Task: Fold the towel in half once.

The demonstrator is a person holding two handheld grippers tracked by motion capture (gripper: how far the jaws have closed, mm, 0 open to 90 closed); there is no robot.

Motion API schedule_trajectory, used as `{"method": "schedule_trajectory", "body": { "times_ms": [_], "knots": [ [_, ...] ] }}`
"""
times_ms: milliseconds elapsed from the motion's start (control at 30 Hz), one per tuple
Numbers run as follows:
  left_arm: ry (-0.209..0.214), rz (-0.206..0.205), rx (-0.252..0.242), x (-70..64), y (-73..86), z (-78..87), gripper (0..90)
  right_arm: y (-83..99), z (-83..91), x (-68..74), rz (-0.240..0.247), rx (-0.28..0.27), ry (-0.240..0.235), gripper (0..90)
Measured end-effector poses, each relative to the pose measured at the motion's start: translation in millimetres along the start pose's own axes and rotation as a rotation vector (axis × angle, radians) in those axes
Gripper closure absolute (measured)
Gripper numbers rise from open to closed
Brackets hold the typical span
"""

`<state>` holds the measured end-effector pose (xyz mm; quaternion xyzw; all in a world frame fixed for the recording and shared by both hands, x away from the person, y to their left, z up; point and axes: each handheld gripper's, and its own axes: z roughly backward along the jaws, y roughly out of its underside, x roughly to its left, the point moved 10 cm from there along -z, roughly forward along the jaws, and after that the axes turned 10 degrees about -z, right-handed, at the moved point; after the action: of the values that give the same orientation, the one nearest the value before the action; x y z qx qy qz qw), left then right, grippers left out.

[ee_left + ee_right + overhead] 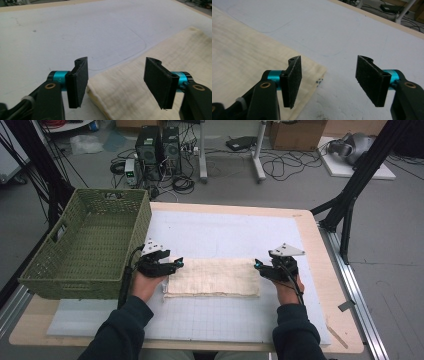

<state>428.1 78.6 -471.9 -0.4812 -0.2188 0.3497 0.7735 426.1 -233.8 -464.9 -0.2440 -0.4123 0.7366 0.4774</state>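
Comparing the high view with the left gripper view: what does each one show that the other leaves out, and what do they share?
High view alone: the green basket at the table's left, the right claw at the cloth's right end, the person's forearms, and floor clutter beyond. Left gripper view alone: the wide gap between the left claw's open jaws, and the cloth's thick folded corner edge between them. Shared: the cream cloth, the white mat, and the left claw.

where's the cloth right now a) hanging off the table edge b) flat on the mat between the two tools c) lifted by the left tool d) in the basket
b: the cloth lies flat on the mat, with the left tool and right tool open at its two ends; the basket stands apart at the left.
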Motion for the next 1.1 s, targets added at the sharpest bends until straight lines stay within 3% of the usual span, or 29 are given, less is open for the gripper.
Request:
{"method": "schedule_trajectory", "body": {
  "times_ms": [133,200,267,367,467,567,767,1100],
  "knots": [
    [0.066,0.009,-0.028,-10.9,-2.0,8.5,30.6,0.7,15.0,6.9,-0.013,-0.013,-0.033,29.9],
    [0.079,0.009,-0.055,-14.0,-4.0,13.6,27.1,4.1,20.9,10.3,-0.016,-0.005,-0.053,27.6],
    [0.094,0.000,-0.067,-15.8,-5.4,19.0,21.7,8.0,26.0,11.7,-0.005,-0.002,-0.057,21.0],
    [0.124,-0.018,-0.094,-19.3,-8.7,27.9,21.6,14.7,32.2,13.3,-0.005,-0.009,-0.055,8.7],
    [0.133,-0.014,-0.119,-20.1,-10.8,35.0,21.5,24.4,36.8,17.3,0.018,-0.002,-0.078,8.6],
    [0.149,-0.019,-0.122,-23.7,-11.8,38.1,21.5,31.4,39.3,18.2,0.040,0.024,-0.070,8.6],
    [0.157,-0.020,-0.150,-26.9,-14.8,44.9,21.5,26.4,49.1,18.6,0.027,-0.021,-0.086,8.7],
    [0.163,-0.032,-0.136,-27.6,-8.6,44.7,21.6,24.4,50.5,13.9,-0.004,-0.040,-0.074,8.7]
  ]
}}
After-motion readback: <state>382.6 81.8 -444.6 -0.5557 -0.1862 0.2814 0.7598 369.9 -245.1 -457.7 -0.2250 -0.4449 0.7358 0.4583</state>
